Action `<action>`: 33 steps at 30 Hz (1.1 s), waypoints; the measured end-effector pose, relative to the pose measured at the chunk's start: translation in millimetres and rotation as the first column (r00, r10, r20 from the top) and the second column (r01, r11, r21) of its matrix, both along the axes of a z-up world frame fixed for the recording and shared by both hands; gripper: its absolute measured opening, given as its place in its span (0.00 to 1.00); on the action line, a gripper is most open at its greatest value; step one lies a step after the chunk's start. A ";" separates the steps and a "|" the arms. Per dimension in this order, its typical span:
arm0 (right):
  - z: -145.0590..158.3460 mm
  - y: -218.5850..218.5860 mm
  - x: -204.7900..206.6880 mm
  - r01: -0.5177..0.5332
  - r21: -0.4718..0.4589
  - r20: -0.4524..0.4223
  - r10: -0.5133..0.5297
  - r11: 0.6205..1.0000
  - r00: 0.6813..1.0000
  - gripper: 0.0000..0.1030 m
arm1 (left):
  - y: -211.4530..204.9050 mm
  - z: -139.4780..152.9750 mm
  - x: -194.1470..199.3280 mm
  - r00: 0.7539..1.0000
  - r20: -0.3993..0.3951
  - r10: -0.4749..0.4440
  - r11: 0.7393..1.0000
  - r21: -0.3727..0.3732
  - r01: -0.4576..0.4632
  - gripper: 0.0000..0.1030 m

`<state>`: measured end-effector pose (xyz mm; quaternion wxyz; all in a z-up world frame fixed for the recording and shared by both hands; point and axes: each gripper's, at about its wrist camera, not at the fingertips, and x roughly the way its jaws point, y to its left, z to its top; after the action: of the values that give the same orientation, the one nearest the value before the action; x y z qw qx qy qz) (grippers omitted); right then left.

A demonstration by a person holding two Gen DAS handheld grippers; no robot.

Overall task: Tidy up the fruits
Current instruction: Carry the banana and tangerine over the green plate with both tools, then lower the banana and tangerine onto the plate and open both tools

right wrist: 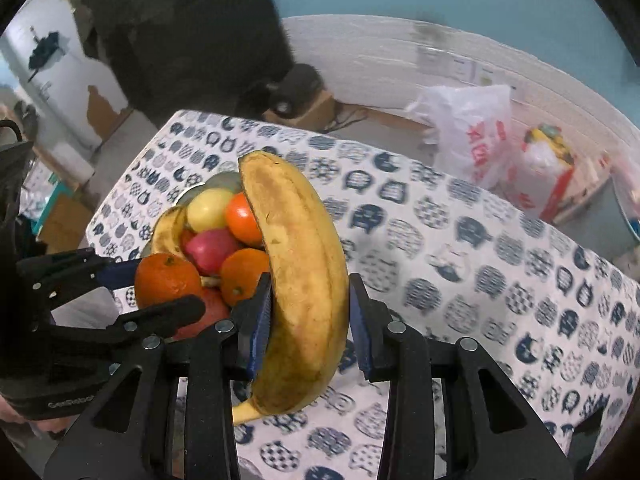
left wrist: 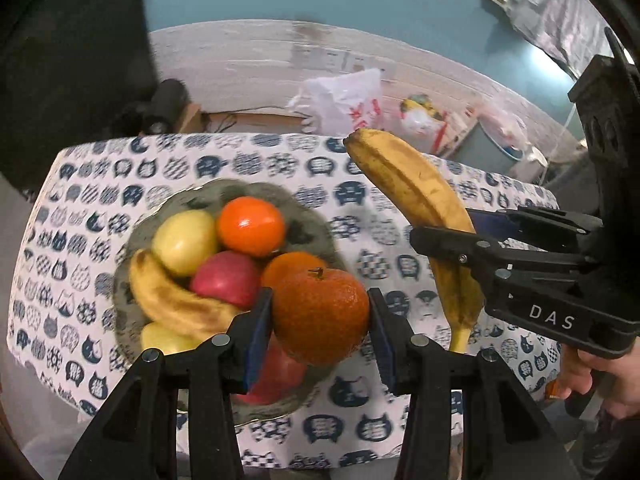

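Left tool (left wrist: 320, 316) is clamped on a round, bumpy orange mandarin (left wrist: 320, 316), its blue pads pressed on both sides of the fruit. Right tool (right wrist: 310, 320) is clamped around the middle of a long yellow banana with brown spots (right wrist: 300, 280), which stands almost upright with its stem end down. Both fruits hang in the air above the surface (left wrist: 280, 160), which is covered by a white cloth with dark blue cat faces. The mandarin floats over the near edge of a grey bowl with a wavy rim (left wrist: 304, 208), and the banana is just beside the bowl.

The bowl is already piled high with a second banana, a yellow apple, red apples and more orange fruit. I think this is where trouble could come. If the mandarin is let go on top of the heap, it may roll off, because it is round and the pile slopes. The banana is held only at its middle, so it might tip or slide. The two tools are near each other and could bump.

Behind the surface I see a white plastic bag with red print (right wrist: 476, 132), cardboard boxes, a pale brick wall and a blue wall above it
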<state>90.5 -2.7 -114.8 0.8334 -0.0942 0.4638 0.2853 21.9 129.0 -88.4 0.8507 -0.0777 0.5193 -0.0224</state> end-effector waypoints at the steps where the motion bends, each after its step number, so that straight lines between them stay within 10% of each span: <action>1: -2.3 8.5 0.6 -0.013 -0.006 -0.003 0.013 1.000 1.000 0.34 | 5.7 -1.1 -1.9 1.000 -0.003 0.011 1.000 -0.002 -0.011 0.45; 33: -51.0 124.6 11.7 -0.170 -0.151 -0.029 0.167 0.974 0.985 0.43 | 91.2 -37.3 -24.0 0.982 -0.085 0.170 0.984 -0.044 -0.174 0.45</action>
<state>102.2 121.9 -165.8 0.7928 -0.1944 0.4813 0.3194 -2.0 220.2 -125.7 0.8255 -0.1450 0.5439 0.0412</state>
